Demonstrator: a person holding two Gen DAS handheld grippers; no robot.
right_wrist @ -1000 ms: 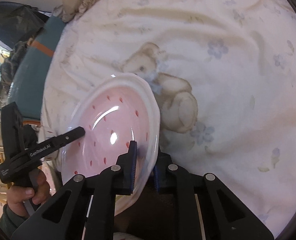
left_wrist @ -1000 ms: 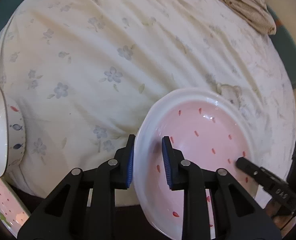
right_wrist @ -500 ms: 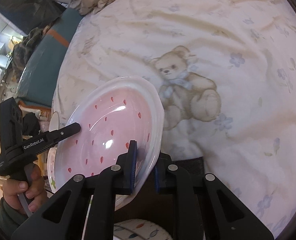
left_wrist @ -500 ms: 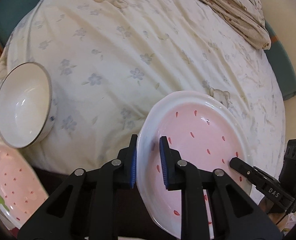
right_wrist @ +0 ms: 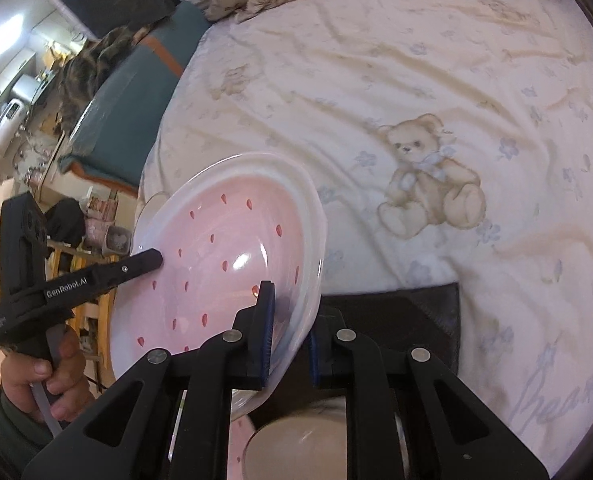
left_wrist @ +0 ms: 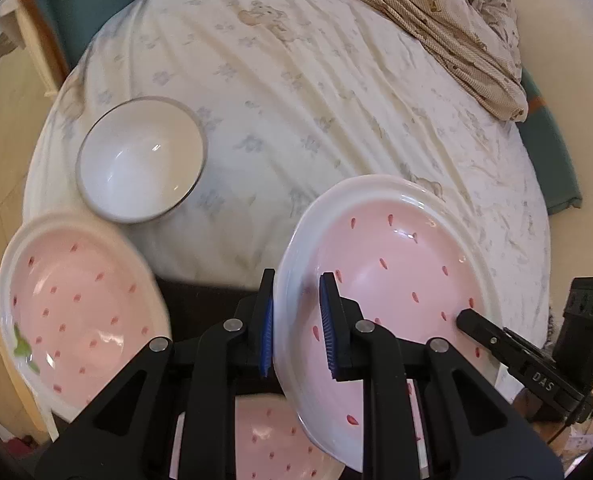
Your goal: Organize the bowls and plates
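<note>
Overhead, one pink strawberry plate (left_wrist: 396, 272) hangs tilted above the bedsheet (left_wrist: 296, 100), carried by both tools. Left gripper (left_wrist: 296, 316): jaws clenched on the plate's near rim, one blue pad inside, one outside. Right gripper (right_wrist: 290, 328): likewise clamped on the opposite rim, pads either side of the edge. Person's hand (right_wrist: 44, 380) wraps the left tool's handle, seen from the right wrist camera.

Count, relative to the held plate:
- Second pink plate (left_wrist: 72, 312), to its left, beyond the sheet's edge.
- Third pink plate (left_wrist: 272, 440), directly below it, partly hidden by the left gripper.
- One white bowl (left_wrist: 140, 164), dark-rimmed, up-left of it, resting upright on the sheet.
- One pale bowl-like rim (right_wrist: 316, 440) below it in the right wrist view; cannot tell which dish.
- One beige blanket (left_wrist: 436, 20), bunched, well beyond it.
- One teddy-bear print (right_wrist: 428, 176) on the sheet, right of it.
</note>
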